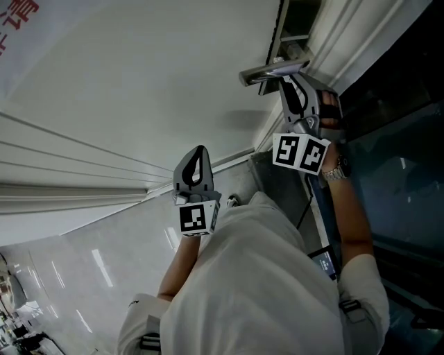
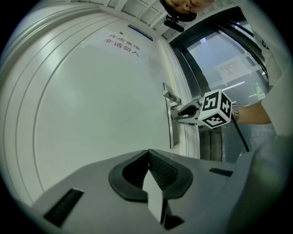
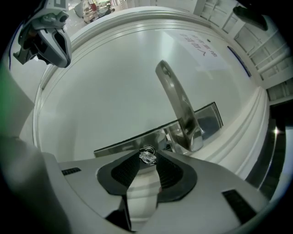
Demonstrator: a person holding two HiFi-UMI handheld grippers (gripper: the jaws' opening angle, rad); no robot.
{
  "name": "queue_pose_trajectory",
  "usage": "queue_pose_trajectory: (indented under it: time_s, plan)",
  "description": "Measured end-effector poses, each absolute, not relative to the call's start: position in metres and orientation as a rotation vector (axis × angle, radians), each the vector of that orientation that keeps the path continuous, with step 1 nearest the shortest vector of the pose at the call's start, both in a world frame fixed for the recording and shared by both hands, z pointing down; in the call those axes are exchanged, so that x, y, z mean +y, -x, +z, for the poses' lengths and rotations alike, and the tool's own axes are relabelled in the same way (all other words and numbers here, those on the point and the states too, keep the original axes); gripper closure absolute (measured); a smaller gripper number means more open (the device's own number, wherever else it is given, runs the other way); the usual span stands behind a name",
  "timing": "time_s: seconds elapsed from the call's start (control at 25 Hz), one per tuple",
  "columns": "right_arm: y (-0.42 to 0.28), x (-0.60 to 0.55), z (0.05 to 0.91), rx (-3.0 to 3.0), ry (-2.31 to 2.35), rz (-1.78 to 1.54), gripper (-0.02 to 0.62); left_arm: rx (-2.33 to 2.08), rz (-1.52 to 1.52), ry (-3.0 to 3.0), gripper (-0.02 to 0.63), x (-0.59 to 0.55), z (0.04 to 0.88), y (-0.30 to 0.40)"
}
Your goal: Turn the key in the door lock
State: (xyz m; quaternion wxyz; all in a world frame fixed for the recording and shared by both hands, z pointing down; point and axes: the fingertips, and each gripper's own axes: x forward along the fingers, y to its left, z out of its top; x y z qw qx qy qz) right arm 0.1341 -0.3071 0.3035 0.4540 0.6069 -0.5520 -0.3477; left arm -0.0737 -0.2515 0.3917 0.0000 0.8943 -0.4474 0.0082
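while the sign (image 2: 122, 45) reads 非请勿入, right hand-held gripper (image 3: 148, 153) straddles the key (image 3: 147, 157).

A white paper sign with dark red characters (image 2: 122, 45) is sticking flat to the pale surface, high up. A white slatted grille (image 2: 137, 7) is running along above it. A dark glass panel (image 2: 219, 55) is standing to the side, and a white printed notice (image 2: 231, 68) is hanging on it. Glossy pale floor tiles (image 1: 76, 270) are reflecting streaks of light. A person's white short-sleeved shirt (image 1: 263, 291) is filling the lower middle of the head view, and a silver metal wristwatch (image 1: 338, 170) is sitting on one wrist.
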Motion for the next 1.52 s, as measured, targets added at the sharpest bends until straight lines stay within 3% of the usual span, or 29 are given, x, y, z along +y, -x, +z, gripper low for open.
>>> queue_pose_trajectory:
  time_s: [0.4,0.88,1.52]
  plan:
    - [-0.136,-0.307,0.299,-1.575,-1.713,-0.650,0.492,-1.373,0.024,-2.829,0.597,-0.249,0.392,0.064]
    - [-0.146,-0.306,0.291,-2.107,-2.163,-0.176,0.492,-1.462,0.127,-2.771,0.597,-0.238,0.400,0.072]
    - [-0.158,-0.307,0.298,-2.577,-2.277,0.922,0.492,-1.527,0.079,-2.763,0.597,-0.220,0.382,0.039]
